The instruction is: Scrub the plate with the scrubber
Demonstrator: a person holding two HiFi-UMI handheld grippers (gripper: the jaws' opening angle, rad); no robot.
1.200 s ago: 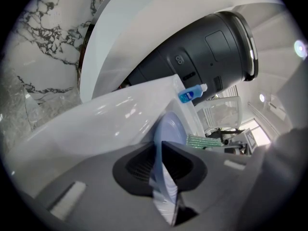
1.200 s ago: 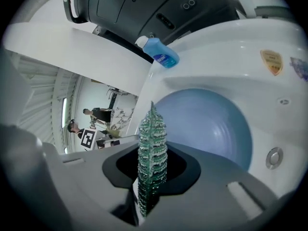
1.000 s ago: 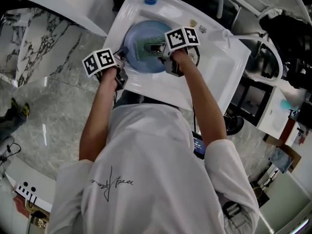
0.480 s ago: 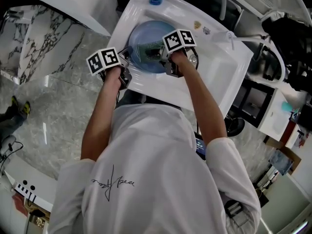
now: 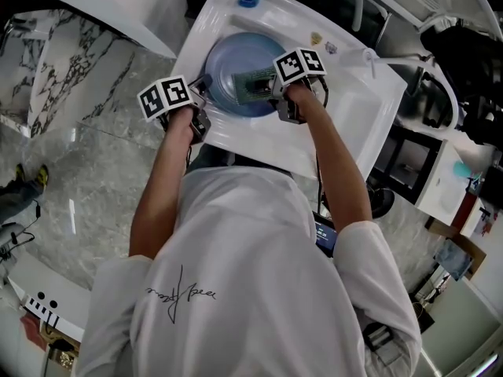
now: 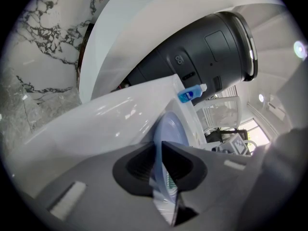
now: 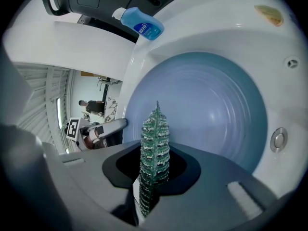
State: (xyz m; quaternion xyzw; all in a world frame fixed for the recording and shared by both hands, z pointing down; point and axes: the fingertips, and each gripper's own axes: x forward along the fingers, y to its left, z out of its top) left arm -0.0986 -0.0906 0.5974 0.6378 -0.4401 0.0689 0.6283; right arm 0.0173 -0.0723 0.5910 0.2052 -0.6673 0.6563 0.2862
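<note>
head view shows the left gripper [image 5: 200, 100] clamped on the blue plate's [image 5: 228, 57] rim in the white sink [image 5: 354, 108], the right gripper [image 5: 271, 85] pinching the green scrubber [image 5: 255, 83] over it.

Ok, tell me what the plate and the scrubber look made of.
The plate: pale blue, smooth and glossy with highlights and concentric rings; likely glazed ceramic, possibly hard plastic. The scrubber: green woven mesh with glinting threads; probably synthetic scouring fibre.

Both bare forearms reach forward; the left gripper [image 5: 202, 94] is clamped on the plate [image 5: 230, 60] rim; the right gripper [image 5: 272, 89] is clamped on the scrubber [image 7: 153, 148].
</note>
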